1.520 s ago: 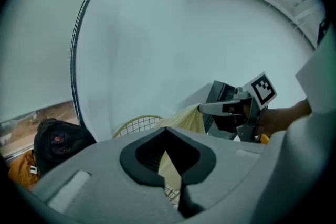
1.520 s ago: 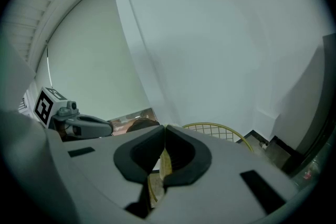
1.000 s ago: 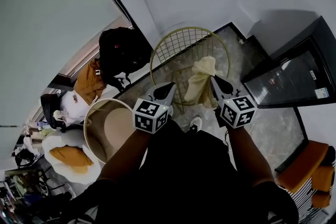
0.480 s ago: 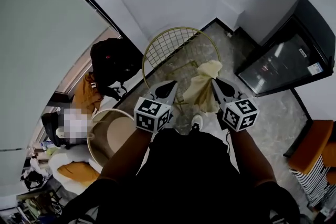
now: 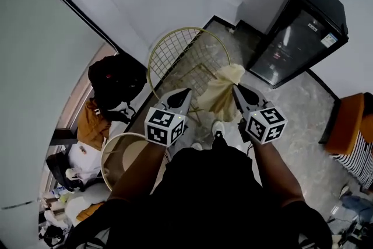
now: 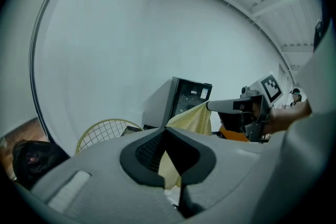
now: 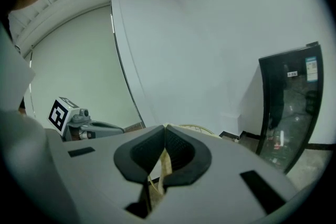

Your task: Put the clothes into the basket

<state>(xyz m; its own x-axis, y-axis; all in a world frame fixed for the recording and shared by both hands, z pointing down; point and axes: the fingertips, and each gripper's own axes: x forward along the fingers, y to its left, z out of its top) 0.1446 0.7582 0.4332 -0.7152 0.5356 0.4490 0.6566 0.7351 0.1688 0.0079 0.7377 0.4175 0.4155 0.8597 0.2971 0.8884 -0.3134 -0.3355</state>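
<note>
The right gripper (image 5: 239, 90) has its jaws pinched shut on the top corner of a pale yellow cloth (image 5: 217, 97). The left gripper (image 5: 185, 92), just beside it, is closed on nothing. Since a second ago the round gold wire basket (image 5: 166, 55) has slid left in the head view. The cloth now hangs over the basket's right rim, limp, creased and drooping in long folds.

Limp yellow cloth (image 5: 219, 99) — hanging just beside the upright gold wire basket (image 5: 173, 53)
</note>
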